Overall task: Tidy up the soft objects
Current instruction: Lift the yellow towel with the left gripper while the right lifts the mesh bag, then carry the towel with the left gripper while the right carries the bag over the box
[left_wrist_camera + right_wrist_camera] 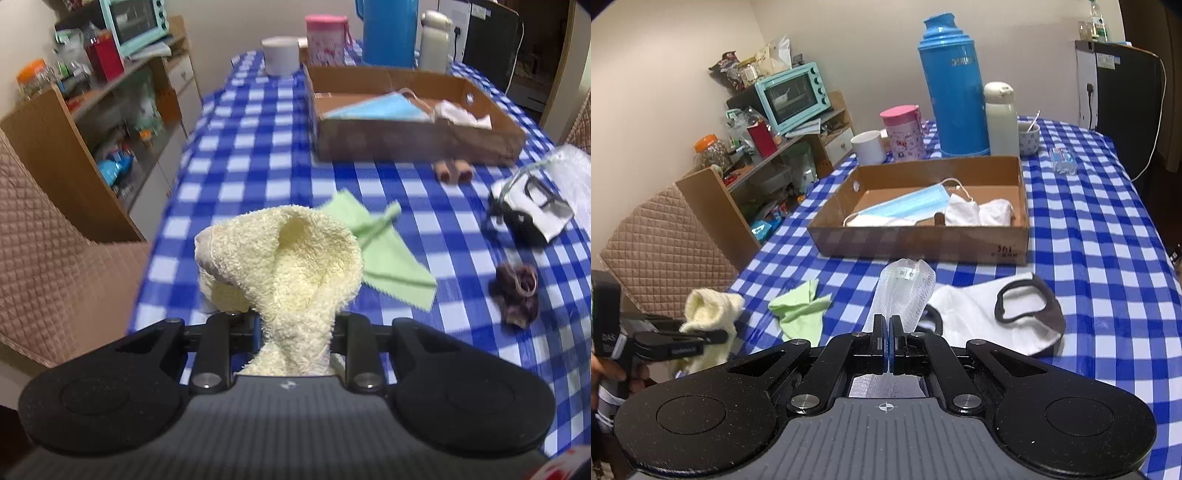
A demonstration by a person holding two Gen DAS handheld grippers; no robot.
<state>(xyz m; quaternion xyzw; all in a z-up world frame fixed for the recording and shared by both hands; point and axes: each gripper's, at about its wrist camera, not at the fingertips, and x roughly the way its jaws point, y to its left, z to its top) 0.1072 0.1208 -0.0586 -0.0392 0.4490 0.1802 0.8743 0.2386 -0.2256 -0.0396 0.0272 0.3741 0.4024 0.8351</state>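
Observation:
My left gripper [295, 325] is shut on a pale yellow terry cloth [280, 266], which bunches up above the fingers, lifted over the table's left edge. The right wrist view shows the same gripper [713, 336] and cloth [709, 306] at far left. My right gripper [888, 332] is shut on a clear plastic bag [905, 291] that stands up past its fingertips. On the checked tablecloth lie a green cloth [384, 251] [801, 310], a white mask with black ear loops [990, 317] and a dark brown soft bundle [515, 295]. A cardboard box [916, 243] [417, 140] holds a blue face mask [905, 206] and white cloths [979, 212].
Behind the box stand a blue thermos [953, 92], a white bottle [999, 118], a pink cup [903, 133] and a white mug [868, 147]. A quilted chair [665, 247] and a cluttered shelf with a teal oven [792, 96] line the table's left side. Two small tan pieces [452, 170] lie before the box.

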